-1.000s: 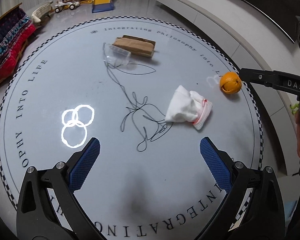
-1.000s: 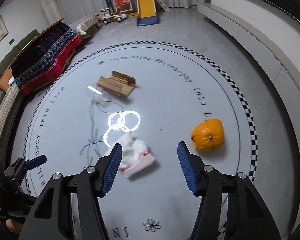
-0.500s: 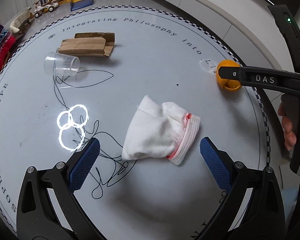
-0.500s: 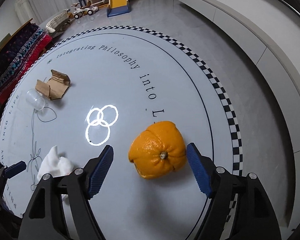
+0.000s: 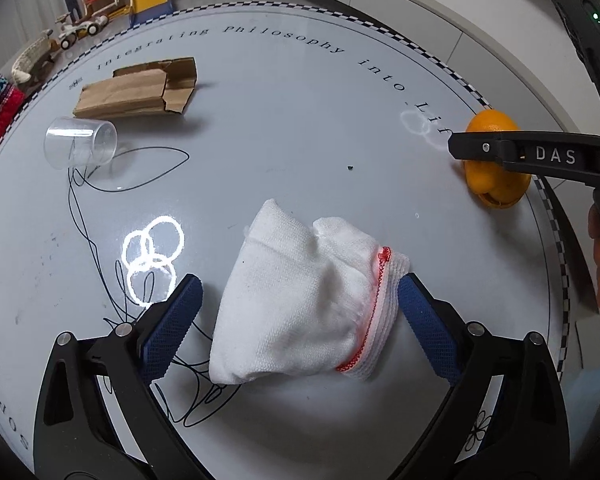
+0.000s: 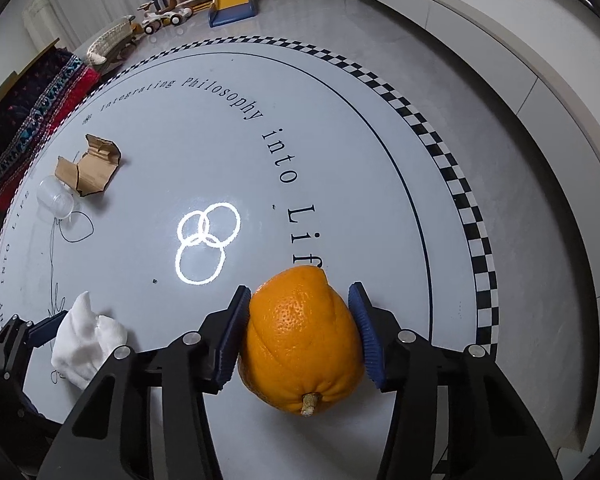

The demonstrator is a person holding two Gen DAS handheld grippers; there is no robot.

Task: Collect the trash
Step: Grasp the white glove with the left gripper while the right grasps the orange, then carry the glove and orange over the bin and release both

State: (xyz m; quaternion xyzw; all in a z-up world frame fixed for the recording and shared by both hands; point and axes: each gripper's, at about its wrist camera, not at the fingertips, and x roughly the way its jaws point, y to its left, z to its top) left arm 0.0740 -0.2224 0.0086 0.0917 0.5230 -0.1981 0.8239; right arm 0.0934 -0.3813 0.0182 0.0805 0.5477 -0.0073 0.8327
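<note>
Left tongs [image 5: 298, 320] apart, straddling white cloth [image 5: 300, 304], red-stitched hem at lower centre. Right tongs [image 6: 298, 332] pressed on orange [image 6: 302, 340]; stem visible only in right view. Cardboard [image 5: 140, 88], clear cup [image 5: 80, 148] upper left on bench [image 5: 300, 120].

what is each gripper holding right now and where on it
Right gripper pinches the orange peel by its sides. Left gripper straddles the white cloth, open.

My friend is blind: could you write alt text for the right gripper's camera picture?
An orange peel sits between the right gripper's blue pads on a round white table. Farther left lie a white cloth, torn cardboard and a tipped clear cup.
</note>
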